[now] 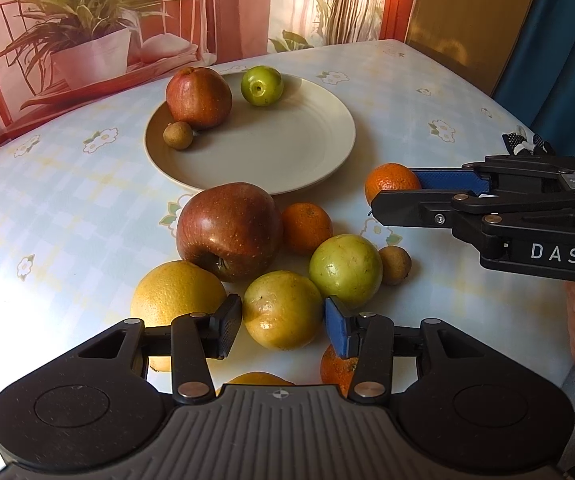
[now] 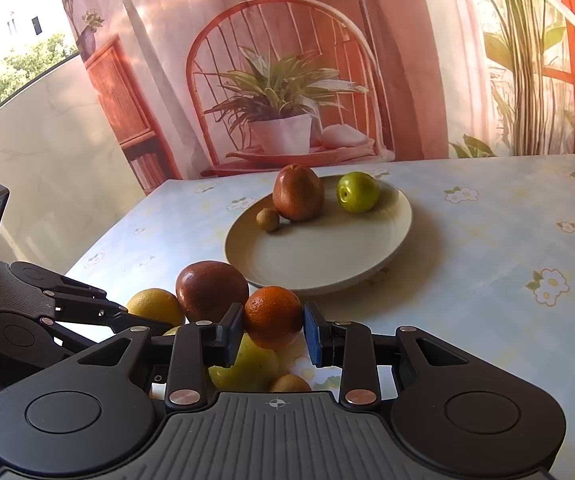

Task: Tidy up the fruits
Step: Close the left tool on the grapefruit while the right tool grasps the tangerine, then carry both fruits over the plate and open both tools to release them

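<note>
A: Cream, round and smooth, the ceramic plate (image 2: 391, 236) on the counter (image 2: 487, 264) carries three fruits?

B: Yes. Just before it, the right gripper (image 2: 273, 330) clamps its fingers on a dimpled round orange mandarin (image 2: 273, 318). The left gripper (image 1: 283, 326) stands open around a waxy yellow-green fruit (image 1: 281, 310).

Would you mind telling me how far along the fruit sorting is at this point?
Done: a red apple, a green fruit and a small brown fruit sit on the plate. In hand: the right gripper grips a mandarin; the left gripper straddles a yellow-green fruit. Left: the remaining pile beside the plate.
</note>
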The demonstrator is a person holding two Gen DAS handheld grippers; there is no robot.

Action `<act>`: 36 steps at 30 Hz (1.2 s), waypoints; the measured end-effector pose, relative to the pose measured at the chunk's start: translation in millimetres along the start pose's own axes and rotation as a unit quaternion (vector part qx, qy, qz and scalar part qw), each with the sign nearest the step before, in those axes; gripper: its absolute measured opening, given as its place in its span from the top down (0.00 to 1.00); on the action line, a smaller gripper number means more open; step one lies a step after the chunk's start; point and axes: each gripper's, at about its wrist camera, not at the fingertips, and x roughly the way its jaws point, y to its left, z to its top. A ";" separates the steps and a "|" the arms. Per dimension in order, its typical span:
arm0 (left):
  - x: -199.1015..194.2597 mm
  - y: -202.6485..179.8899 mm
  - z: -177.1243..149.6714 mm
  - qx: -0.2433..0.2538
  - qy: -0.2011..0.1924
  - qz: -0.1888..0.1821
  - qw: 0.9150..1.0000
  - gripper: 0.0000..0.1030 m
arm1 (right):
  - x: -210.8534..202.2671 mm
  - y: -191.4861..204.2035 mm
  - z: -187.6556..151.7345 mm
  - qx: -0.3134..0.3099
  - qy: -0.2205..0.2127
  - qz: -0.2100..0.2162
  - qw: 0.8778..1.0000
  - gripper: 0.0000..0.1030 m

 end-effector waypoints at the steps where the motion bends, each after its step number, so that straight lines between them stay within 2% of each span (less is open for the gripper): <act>1: 1.1 0.9 0.0 -0.003 0.002 -0.003 1.000 0.53 | 0.2 0.0 -0.3 0.000 0.000 -0.001 1.000 0.71; 9: 1.8 0.5 -2.5 0.001 -0.005 -0.003 1.000 0.54 | 0.9 -1.8 -1.4 0.003 0.000 -0.001 1.000 0.72; 21: -45.1 9.3 9.1 -0.014 -0.085 0.003 0.996 0.54 | -4.5 -7.9 6.6 0.006 -0.012 -0.004 1.000 0.72; 29: -56.6 17.0 38.9 -0.012 -0.132 0.029 0.991 0.54 | -4.4 -8.2 34.4 -0.014 -0.025 -0.001 1.000 0.71; 32: -52.0 19.2 53.7 -0.006 -0.138 0.035 0.990 0.54 | -1.1 -10.5 51.7 -0.033 -0.025 0.000 0.999 0.71; 36: -35.4 27.3 66.5 -0.022 -0.132 0.035 0.990 0.54 | 7.7 -20.6 71.5 -0.040 -0.021 -0.003 0.999 0.71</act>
